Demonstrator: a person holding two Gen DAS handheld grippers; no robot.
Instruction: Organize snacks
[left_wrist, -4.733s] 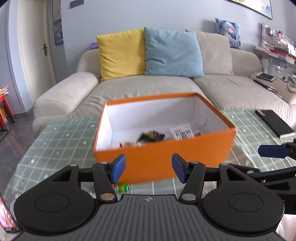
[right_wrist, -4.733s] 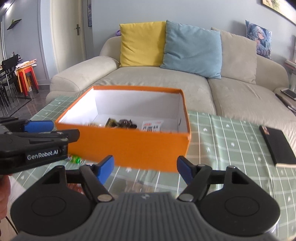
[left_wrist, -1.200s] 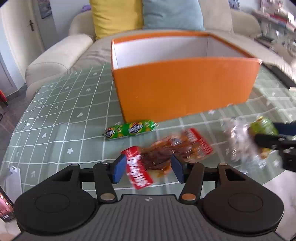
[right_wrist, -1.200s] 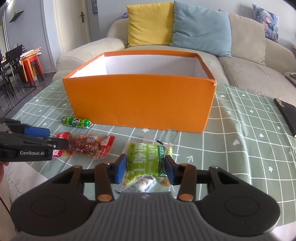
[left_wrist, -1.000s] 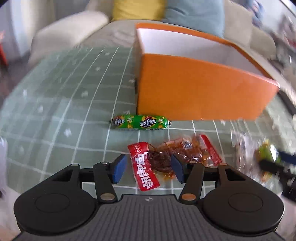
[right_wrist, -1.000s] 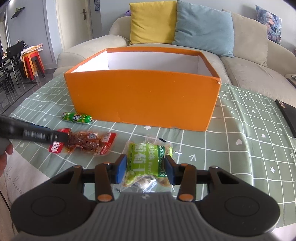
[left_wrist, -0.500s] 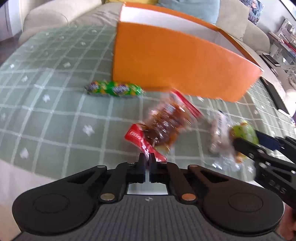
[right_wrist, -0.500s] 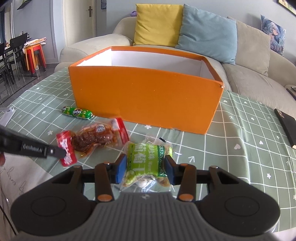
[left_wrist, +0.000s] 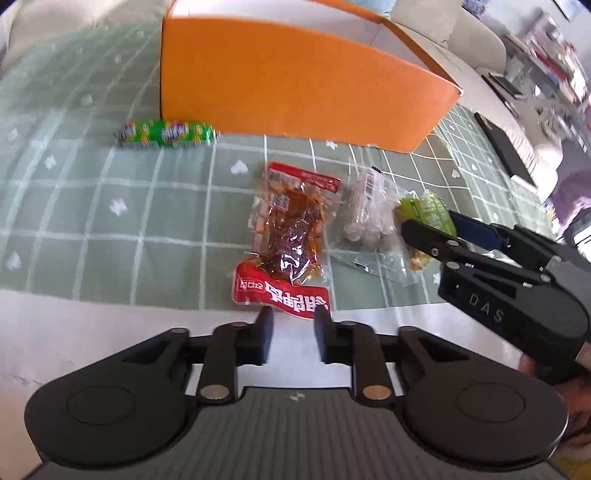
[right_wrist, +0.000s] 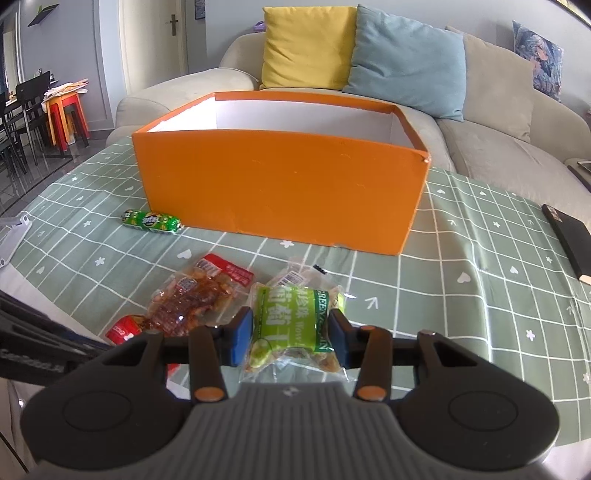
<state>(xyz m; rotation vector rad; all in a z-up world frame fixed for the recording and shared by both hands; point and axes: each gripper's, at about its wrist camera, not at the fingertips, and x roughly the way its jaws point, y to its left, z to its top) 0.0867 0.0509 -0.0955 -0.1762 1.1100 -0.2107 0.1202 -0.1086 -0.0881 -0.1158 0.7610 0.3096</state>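
While crinkly, the green packet (right_wrist: 291, 325) looks pillow-shaped.

The table (right_wrist: 480, 295), under a green checked cloth, carries an orange box (right_wrist: 280, 184) at the far side, a green sausage (right_wrist: 152, 220) left, two snack packets near, a black book (right_wrist: 569, 240) right.

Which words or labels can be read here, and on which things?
"DAS": black right tool body.
"GREEN" and "Wow!": green-labelled clear snack packet.
Blurred, partly "GenRobot": black left tool body.
Red-ended clear snack pouch, green sausage stick: print too blurred.
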